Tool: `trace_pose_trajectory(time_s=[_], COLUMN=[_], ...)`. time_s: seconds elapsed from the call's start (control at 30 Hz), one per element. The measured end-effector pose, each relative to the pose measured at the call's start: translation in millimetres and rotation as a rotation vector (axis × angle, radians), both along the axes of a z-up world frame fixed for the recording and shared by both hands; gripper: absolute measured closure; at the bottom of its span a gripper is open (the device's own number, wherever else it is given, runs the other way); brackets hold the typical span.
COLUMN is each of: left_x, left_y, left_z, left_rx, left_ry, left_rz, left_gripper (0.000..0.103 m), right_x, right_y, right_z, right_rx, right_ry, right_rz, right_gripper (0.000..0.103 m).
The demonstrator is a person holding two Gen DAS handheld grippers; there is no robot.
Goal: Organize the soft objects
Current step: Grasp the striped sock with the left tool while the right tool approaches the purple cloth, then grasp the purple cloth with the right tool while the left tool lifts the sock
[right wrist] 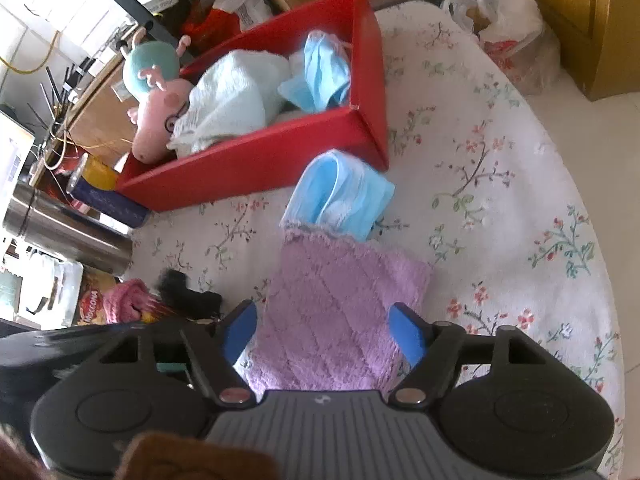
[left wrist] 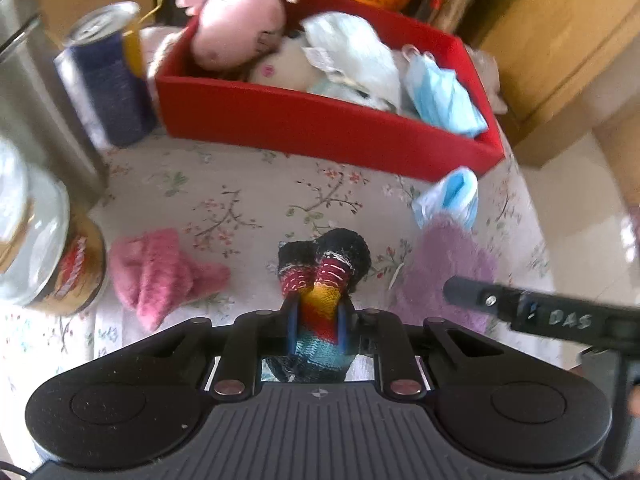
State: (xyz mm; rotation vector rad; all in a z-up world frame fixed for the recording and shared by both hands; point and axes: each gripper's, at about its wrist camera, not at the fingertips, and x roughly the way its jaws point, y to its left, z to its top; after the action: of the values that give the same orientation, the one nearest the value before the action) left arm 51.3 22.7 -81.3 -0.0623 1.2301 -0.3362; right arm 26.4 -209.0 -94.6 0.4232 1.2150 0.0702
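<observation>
My left gripper point(left wrist: 316, 308) is shut on a rainbow-striped knit sock point(left wrist: 320, 276) with a black toe, held just above the floral tablecloth. In front stands the red box point(left wrist: 320, 128) with a pink plush pig point(left wrist: 236, 28), a pale blue cloth and a blue face mask inside. My right gripper point(right wrist: 324, 332) is open, its blue pads point(right wrist: 240, 332) on either side of a purple fluffy cloth point(right wrist: 340, 300) that lies flat on the table. A second blue face mask point(right wrist: 344, 196) rests against the purple cloth's far edge, near the red box point(right wrist: 260, 160). A pink fuzzy sock point(left wrist: 160, 272) lies to the left.
A blue drink can point(left wrist: 108, 80), a steel flask point(left wrist: 40, 100) and a glass jar point(left wrist: 36, 240) crowd the table's left side. The round table's edge point(right wrist: 600, 240) curves along the right, with tiled floor beyond. A plastic bag point(right wrist: 508, 28) and wooden furniture stand at the back right.
</observation>
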Motion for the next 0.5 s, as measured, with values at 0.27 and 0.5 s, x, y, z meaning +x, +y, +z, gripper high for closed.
trace_pose_trajectory(time_s=[0.27,0.5], left_x=[4,5], left_y=[23,29], left_z=[1,13], left_rx=[-0.053,-0.101], left_ry=[0.035,0.028], left_rz=[0.047,0.034], left_gripper=[0.086,0.084], right_x=[3,-17], right_y=[42,50], right_z=[-13,-18], right_rx=[-0.085,-0.283], right_ry=[0.019,-0.027], right_rz=[0.095,0.170], right_gripper=[0.033,0.033])
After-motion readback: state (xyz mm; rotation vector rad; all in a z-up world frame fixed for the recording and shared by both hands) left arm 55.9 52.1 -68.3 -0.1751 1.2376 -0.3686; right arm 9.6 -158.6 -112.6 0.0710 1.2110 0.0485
